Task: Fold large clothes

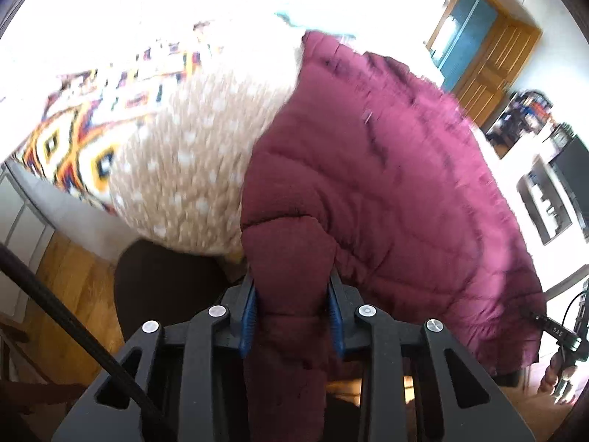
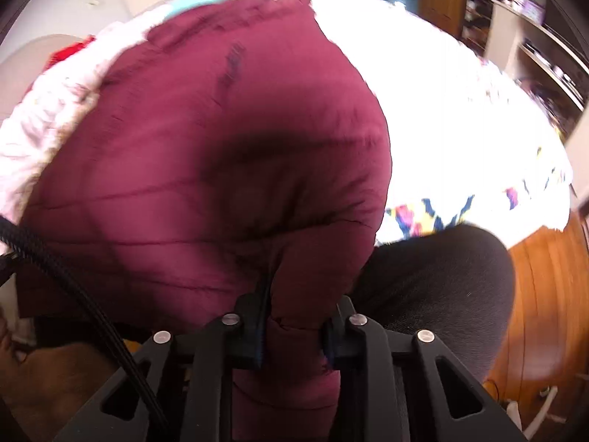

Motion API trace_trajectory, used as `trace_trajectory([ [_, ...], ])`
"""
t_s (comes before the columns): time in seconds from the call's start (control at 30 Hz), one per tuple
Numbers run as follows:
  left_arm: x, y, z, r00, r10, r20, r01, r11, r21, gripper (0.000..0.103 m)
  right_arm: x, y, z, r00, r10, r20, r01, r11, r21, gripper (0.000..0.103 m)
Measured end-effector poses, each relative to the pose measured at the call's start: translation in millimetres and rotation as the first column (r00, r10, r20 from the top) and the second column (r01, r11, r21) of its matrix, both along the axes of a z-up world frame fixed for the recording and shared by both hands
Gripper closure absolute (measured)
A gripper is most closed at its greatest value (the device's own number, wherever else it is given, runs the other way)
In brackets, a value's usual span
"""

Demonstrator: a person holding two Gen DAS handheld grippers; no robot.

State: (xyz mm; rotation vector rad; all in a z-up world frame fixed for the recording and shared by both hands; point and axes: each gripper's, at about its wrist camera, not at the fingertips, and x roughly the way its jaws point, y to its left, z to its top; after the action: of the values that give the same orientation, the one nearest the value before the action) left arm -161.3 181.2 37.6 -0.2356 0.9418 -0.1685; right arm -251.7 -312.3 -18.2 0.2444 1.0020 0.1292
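Observation:
A large maroon quilted jacket [image 1: 386, 169] lies spread over a bed and fills most of both views. My left gripper [image 1: 291, 309] is shut on a bunched fold of its near edge, the fabric squeezed between the blue pads. In the right wrist view the same maroon jacket [image 2: 221, 140] bulges up in front of the camera. My right gripper [image 2: 294, 331] is shut on another puffy fold of its near edge. Both held folds hang down past the fingers. The far parts of the jacket are blurred.
The bed carries a tan spotted blanket [image 1: 191, 162] and a bright patterned cover [image 1: 84, 136]. A dark round seat [image 2: 441, 287] sits by the bed's edge above a wooden floor [image 2: 545, 294]. Wooden doors [image 1: 489, 55] and shelves [image 2: 533, 37] stand beyond the bed.

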Motion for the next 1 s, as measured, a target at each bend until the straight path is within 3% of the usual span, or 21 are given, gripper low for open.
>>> trace_trajectory([
  [0.13, 4.5, 4.3, 44.4, 0.996, -0.002, 0.092, 0.009, 0.997, -0.075, 0.072, 2.7, -18.2, 54.0, 0.991, 0.017, 0.129, -0.034, 0.99, 0.134, 0.08],
  [0.23, 33.5, -3.3, 80.9, 0.987, -0.004, 0.162, 0.021, 0.994, -0.108, 0.072, 26.9, -27.6, 91.5, 0.976, 0.016, 0.219, -0.061, 0.977, 0.202, 0.08],
  [0.37, 90.8, -27.6, 120.9, 0.97, 0.002, 0.243, 0.021, 0.995, -0.094, 0.071, 81.3, -35.9, 138.4, 0.951, -0.015, 0.309, -0.062, 0.97, 0.237, 0.08],
  [0.47, 148.3, -52.7, 139.8, 0.959, 0.012, 0.283, 0.0, 0.999, -0.043, 0.07, 133.8, -42.1, 152.0, 0.949, -0.067, 0.307, -0.018, 0.964, 0.266, 0.08],
  [0.57, 197.3, -72.4, 141.8, 0.963, 0.027, 0.27, -0.021, 1.0, -0.022, 0.069, 183.0, -51.8, 144.3, 0.956, -0.144, 0.254, 0.074, 0.961, 0.267, 0.08],
  [0.73, 284.4, -105.6, 112.3, 0.986, 0.067, 0.153, -0.071, 0.997, 0.023, 0.065, 262.8, -71.3, 108.3, 0.964, -0.235, 0.125, 0.208, 0.958, 0.198, 0.08],
  [0.9, 331.9, -124.0, 76.6, 0.992, 0.096, 0.08, -0.106, 0.984, 0.142, 0.061, 311.5, -75.4, 71.6, 0.962, -0.272, 0.025, 0.263, 0.947, 0.184, 0.08],
  [1.0, 351.8, -119.3, 67.6, 0.992, 0.123, 0.027, -0.125, 0.986, 0.112, 0.055, 325.9, -77.1, 58.8, 0.961, -0.278, -0.009, 0.274, 0.941, 0.199, 0.079],
])
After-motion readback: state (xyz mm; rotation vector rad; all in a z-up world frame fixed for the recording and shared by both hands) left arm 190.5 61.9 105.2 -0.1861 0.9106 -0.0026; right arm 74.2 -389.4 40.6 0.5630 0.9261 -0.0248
